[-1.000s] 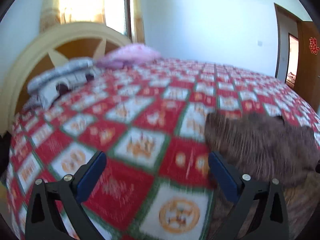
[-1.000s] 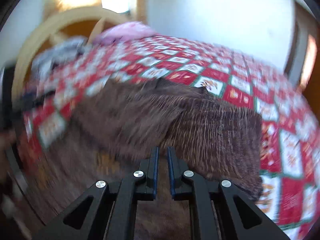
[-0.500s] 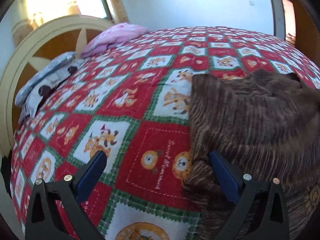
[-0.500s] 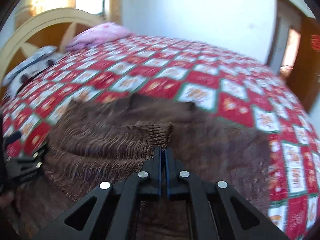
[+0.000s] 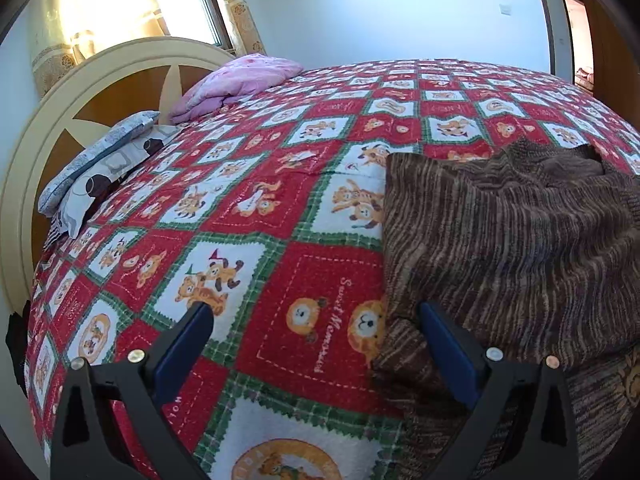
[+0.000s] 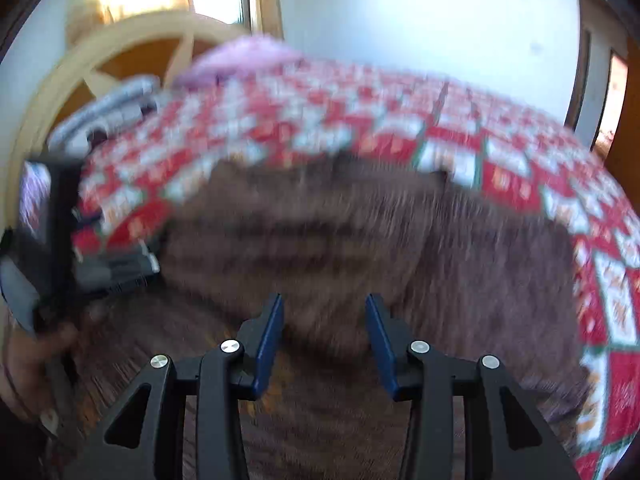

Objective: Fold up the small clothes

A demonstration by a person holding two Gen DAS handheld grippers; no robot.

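A brown striped knit garment (image 5: 508,240) lies on the red checked bedspread (image 5: 256,208), one side folded over onto itself. My left gripper (image 5: 316,320) is open and empty, low over the bedspread, its right finger at the garment's left edge. In the right wrist view, which is blurred by motion, the same garment (image 6: 360,240) fills the middle. My right gripper (image 6: 324,320) is open and empty just above the garment. The left gripper's body and the hand that holds it show at the left edge of the right wrist view (image 6: 48,240).
A cream and wood headboard (image 5: 96,92) stands at the far left. A pink folded quilt (image 5: 240,80) and a grey patterned pillow (image 5: 100,168) lie near it. A doorway (image 5: 576,40) is at the far right. The bedspread extends far behind the garment.
My right gripper was shut on the garment's edge and carried it across; now it has opened and let go. My left gripper stayed open and settled lower beside the garment.
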